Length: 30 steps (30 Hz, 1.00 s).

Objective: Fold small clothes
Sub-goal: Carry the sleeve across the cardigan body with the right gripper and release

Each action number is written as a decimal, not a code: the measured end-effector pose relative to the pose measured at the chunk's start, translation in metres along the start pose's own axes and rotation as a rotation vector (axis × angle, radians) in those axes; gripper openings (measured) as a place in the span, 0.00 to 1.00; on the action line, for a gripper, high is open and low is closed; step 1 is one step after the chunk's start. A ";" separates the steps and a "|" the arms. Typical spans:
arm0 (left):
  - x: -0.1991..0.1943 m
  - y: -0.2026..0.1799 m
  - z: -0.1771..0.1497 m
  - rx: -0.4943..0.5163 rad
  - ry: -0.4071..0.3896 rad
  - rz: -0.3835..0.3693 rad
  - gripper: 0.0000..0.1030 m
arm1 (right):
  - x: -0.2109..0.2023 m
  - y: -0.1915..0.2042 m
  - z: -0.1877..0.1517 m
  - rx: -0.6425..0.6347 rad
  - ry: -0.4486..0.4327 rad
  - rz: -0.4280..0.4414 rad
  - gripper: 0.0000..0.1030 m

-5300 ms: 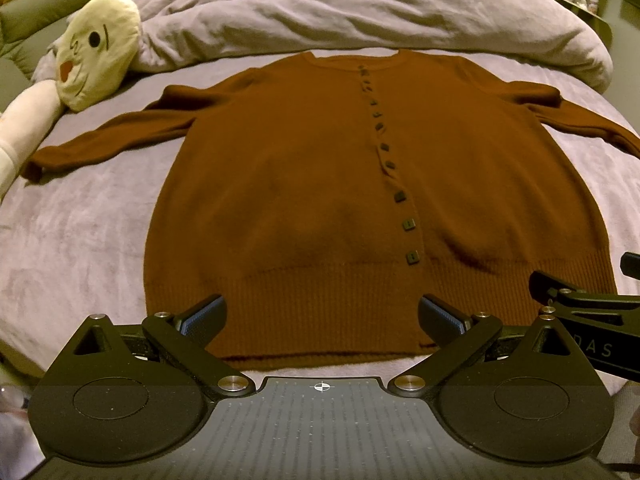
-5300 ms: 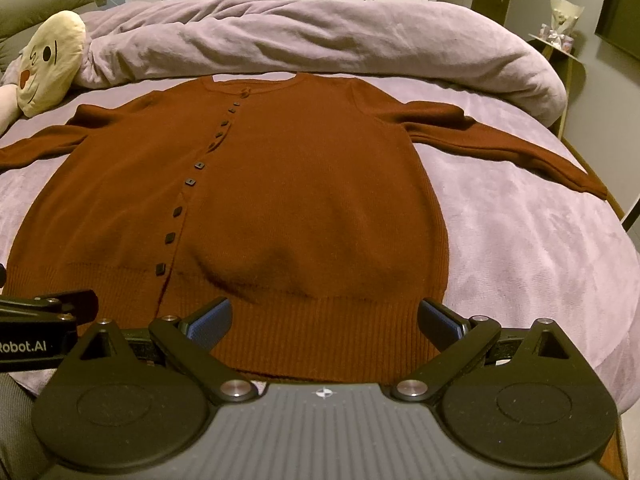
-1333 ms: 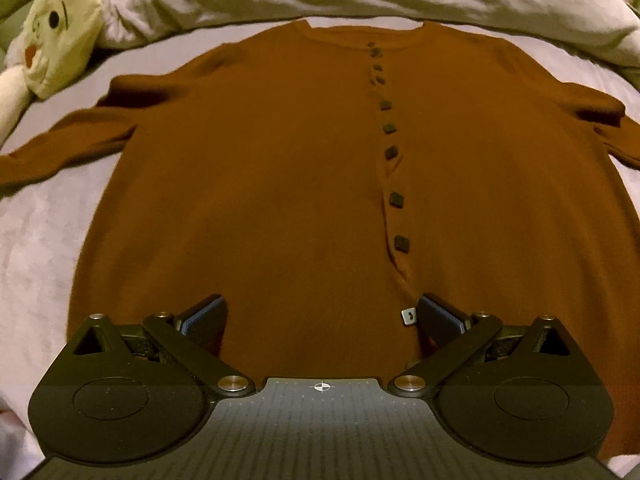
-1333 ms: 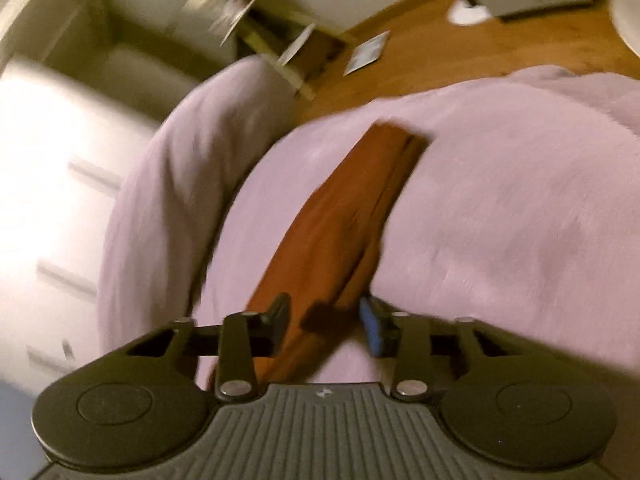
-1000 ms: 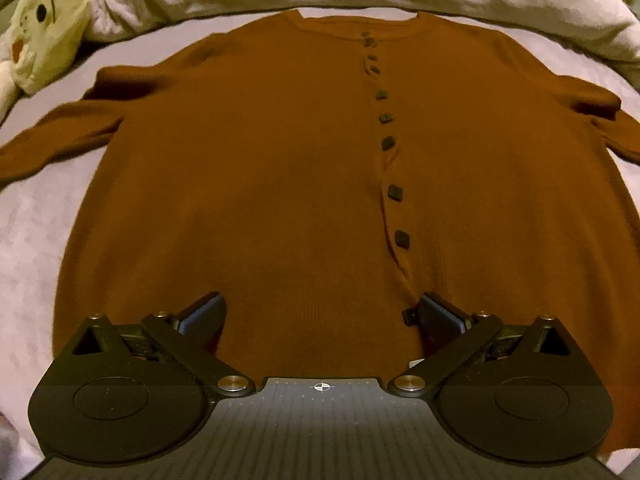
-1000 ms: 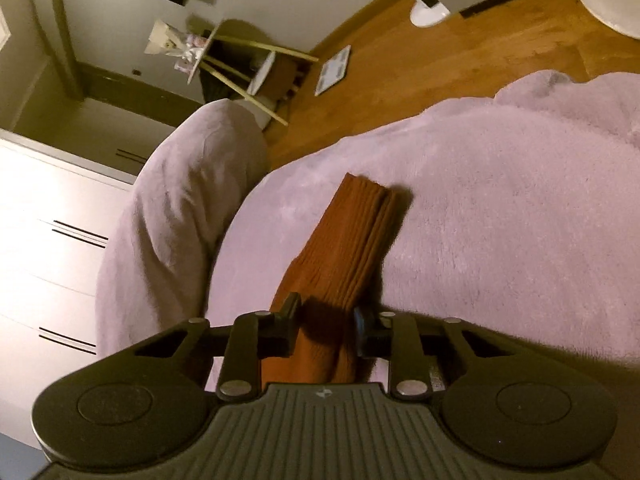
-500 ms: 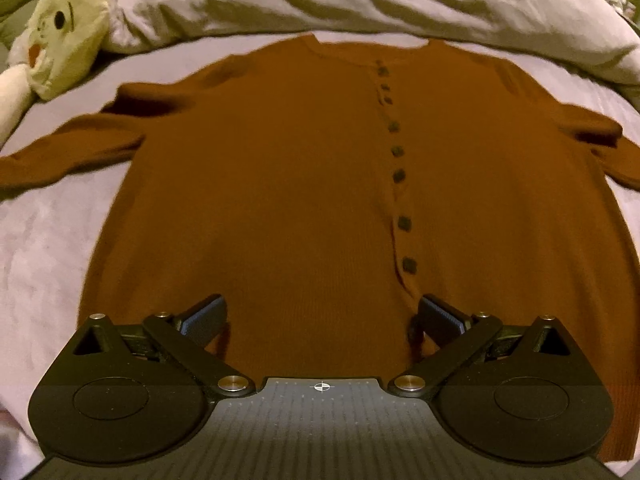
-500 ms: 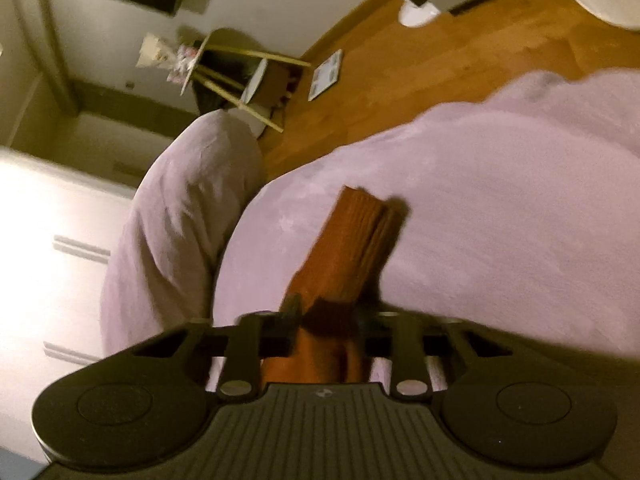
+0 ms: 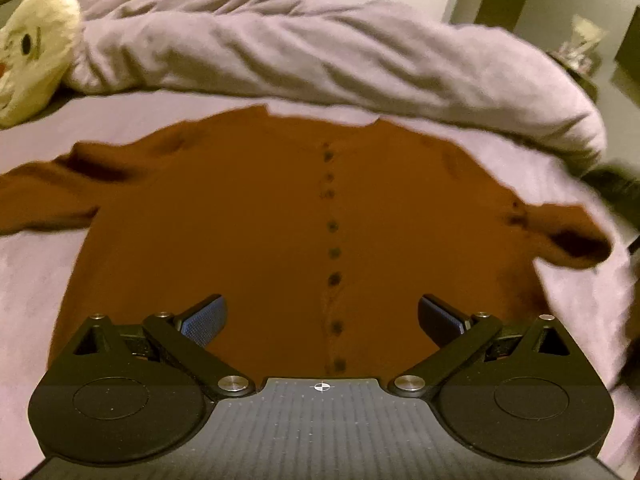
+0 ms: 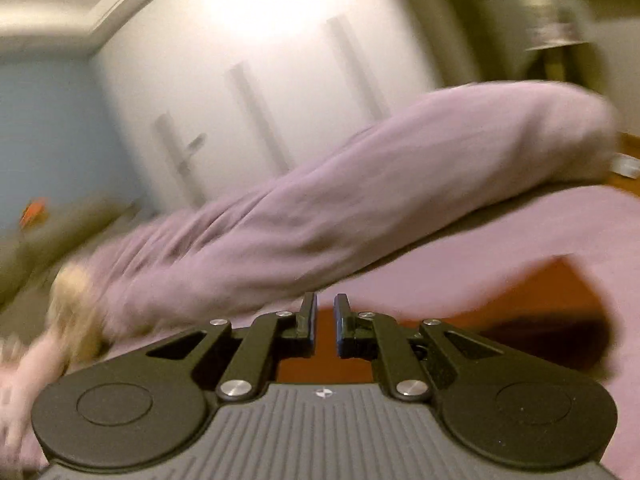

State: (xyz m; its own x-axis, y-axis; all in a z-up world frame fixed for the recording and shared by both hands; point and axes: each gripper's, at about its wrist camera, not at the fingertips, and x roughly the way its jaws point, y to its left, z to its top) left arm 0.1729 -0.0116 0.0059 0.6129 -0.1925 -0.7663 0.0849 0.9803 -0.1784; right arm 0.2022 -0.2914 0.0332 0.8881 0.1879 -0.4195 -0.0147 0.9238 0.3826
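Spread flat across the bed (image 9: 36,280): brown cardigan (image 9: 240,220). Right sleeve (image 9: 568,236) now hauled in at three o'clock, clamped in nearly shut right gripper (image 10: 324,322). Left gripper (image 9: 320,316) gaping, empty. First fold underway.

A rust-brown knitted cardigan (image 9: 240,248) lay flat and front-up on the bed (image 9: 36,292), buttoned down the middle with small dark buttons (image 9: 333,253). One sleeve (image 9: 44,200) stretched outward at the left; the other sleeve (image 9: 568,236) was bunched up at the right.
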 end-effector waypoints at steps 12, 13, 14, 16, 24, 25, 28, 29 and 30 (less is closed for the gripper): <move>0.060 -0.073 0.054 0.057 0.045 -0.292 1.00 | -0.019 -0.032 -0.074 0.203 0.141 -0.117 0.26; 0.066 -0.083 0.057 0.053 0.060 -0.311 1.00 | -0.020 -0.042 -0.072 0.232 0.135 -0.122 0.26; 0.069 -0.091 0.059 0.044 0.072 -0.323 1.00 | -0.024 -0.056 -0.067 0.285 0.119 -0.122 0.26; 0.071 -0.104 0.056 0.051 0.067 -0.348 1.00 | -0.028 -0.083 -0.062 0.402 0.072 -0.146 0.26; 0.094 -0.126 0.054 0.057 0.126 -0.353 1.00 | -0.026 -0.145 -0.062 0.646 -0.004 -0.182 0.27; 0.100 -0.133 0.060 0.061 0.129 -0.368 1.00 | -0.032 -0.146 -0.067 0.642 -0.002 -0.179 0.27; 0.116 -0.152 0.071 0.082 0.143 -0.422 1.00 | -0.048 -0.131 -0.079 0.525 -0.010 -0.216 0.27; 0.124 -0.157 0.074 0.079 0.161 -0.453 1.00 | -0.053 -0.124 -0.083 0.468 -0.010 -0.240 0.27; 0.134 -0.162 0.078 0.069 0.180 -0.485 1.00 | -0.054 -0.116 -0.085 0.419 -0.011 -0.261 0.27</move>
State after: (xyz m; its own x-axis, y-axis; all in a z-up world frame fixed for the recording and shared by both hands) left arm 0.3024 -0.1929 -0.0195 0.3457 -0.6242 -0.7007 0.3808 0.7758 -0.5032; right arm 0.1171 -0.3800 -0.0585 0.8423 -0.0373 -0.5377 0.3928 0.7256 0.5649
